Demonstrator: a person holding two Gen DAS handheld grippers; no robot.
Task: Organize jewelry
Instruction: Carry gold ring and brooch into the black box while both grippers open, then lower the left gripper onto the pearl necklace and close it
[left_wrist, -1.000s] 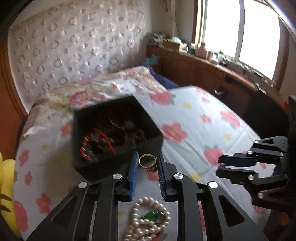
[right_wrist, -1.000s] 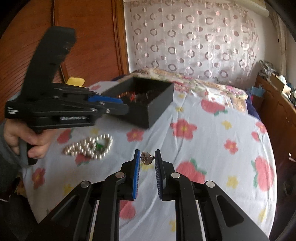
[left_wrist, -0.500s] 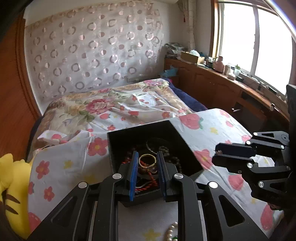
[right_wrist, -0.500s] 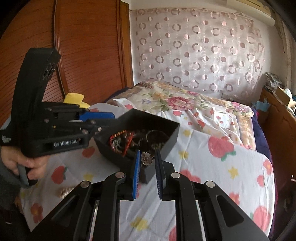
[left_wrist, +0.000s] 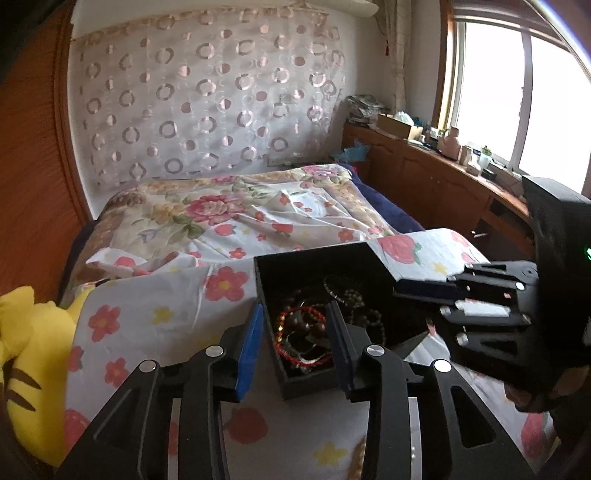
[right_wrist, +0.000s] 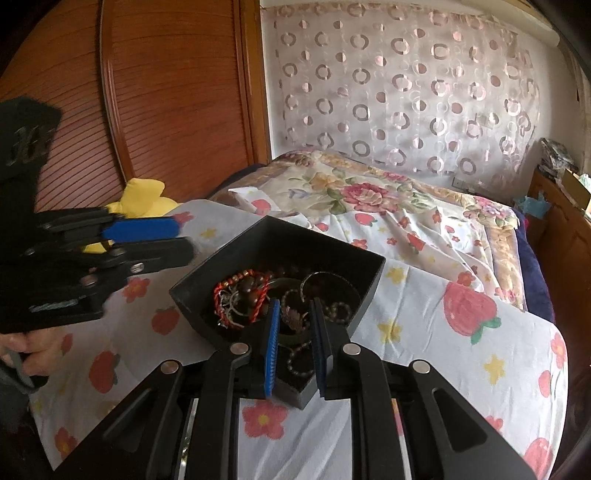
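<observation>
A black open jewelry box (left_wrist: 369, 258) (right_wrist: 369, 288) sits on the flowered bedsheet, holding a red bead bracelet (left_wrist: 299, 317) (right_wrist: 240, 280) and several dark bead strings. My left gripper (left_wrist: 295, 325) is open and empty above the box's near corner. My right gripper (right_wrist: 293, 317) is open over the box; a small flower-shaped piece (right_wrist: 293, 317) shows between its fingers, seemingly loose above the pile. Each gripper shows in the other's view, the right (left_wrist: 424, 291) and the left (right_wrist: 147, 240).
A yellow plush toy (left_wrist: 26, 350) (right_wrist: 144, 195) lies at the bed's left edge. A wooden wardrobe (right_wrist: 147, 92) stands on the left, a wooden sideboard with clutter (left_wrist: 443, 177) under the window on the right. A pearl strand peeks out at the bottom edge (left_wrist: 360, 458).
Both grippers moved over the box and opened. The gold ring has left the left gripper. The right gripper's jaws have widened around the flower piece.
</observation>
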